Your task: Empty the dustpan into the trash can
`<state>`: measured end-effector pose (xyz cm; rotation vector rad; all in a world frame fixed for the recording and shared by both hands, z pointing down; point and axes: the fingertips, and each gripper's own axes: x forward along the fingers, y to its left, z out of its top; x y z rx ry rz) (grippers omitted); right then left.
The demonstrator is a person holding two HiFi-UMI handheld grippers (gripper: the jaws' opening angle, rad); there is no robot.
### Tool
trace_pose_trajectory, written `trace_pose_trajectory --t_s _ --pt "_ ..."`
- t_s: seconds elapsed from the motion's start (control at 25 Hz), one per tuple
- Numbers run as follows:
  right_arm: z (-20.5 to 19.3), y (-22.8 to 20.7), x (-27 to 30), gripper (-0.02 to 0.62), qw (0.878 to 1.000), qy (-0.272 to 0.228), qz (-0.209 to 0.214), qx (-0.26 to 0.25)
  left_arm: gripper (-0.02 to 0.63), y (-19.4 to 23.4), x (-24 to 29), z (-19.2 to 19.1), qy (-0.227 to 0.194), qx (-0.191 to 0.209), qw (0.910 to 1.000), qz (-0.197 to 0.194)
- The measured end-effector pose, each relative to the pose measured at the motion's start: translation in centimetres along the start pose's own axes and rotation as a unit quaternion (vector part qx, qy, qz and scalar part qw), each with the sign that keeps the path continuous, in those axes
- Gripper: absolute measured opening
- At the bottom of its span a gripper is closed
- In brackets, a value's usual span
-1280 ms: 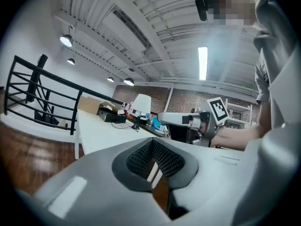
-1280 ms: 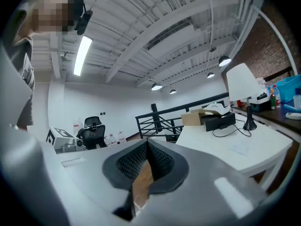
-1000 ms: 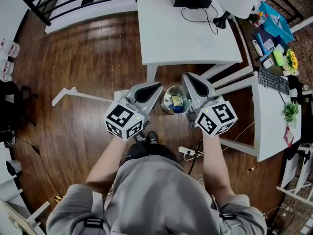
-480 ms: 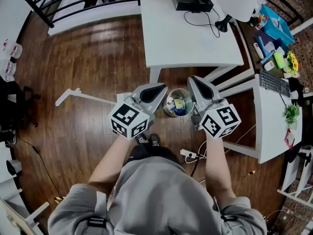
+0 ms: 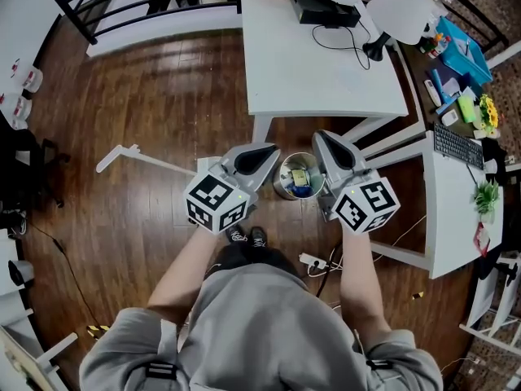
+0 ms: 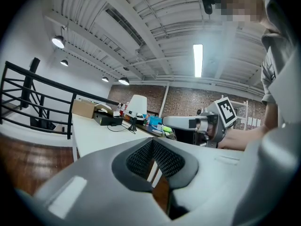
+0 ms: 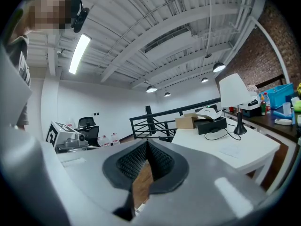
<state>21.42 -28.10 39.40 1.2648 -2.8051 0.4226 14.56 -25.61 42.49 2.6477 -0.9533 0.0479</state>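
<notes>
Far left on the wooden floor [image 5: 122,80], the dustpan [image 5: 163,164] shows as a long white handle, angling in towards the person. Its near end slips out of sight under the left gripper [image 5: 273,147], so the pan itself can't be made out. That gripper is held out in front of the body, just above and to the right of the handle, not touching it. Its own camera has the dark ribbed pads pressed together at the tips: clenched, with nothing between them.

Moving across, there's the trash can [image 5: 295,177], a small round bin on the floor sitting right between the two grippers, just ahead of the person's shoes [image 5: 246,235]. There's blue and yellowish rubbish inside it.

On to the right gripper [image 5: 319,134], level with its partner, just beside the bin's right rim. Its jaws are also clamped together and empty. Dustpan and bin are apart, with the left gripper over the gap between them.

Beyond the bin stands a white table [image 5: 326,55]. A power strip [image 5: 309,260] lies on the floor near the person's right side.
</notes>
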Motion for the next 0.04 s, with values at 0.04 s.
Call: trace_pose_trajectory --t_s 0.04 --pt "0.0 0.03 0.0 0.0 1.0 0.0 0.0 0.0 0.005 -0.07 -0.05 0.0 0.0 0.0 1.0 0.0"
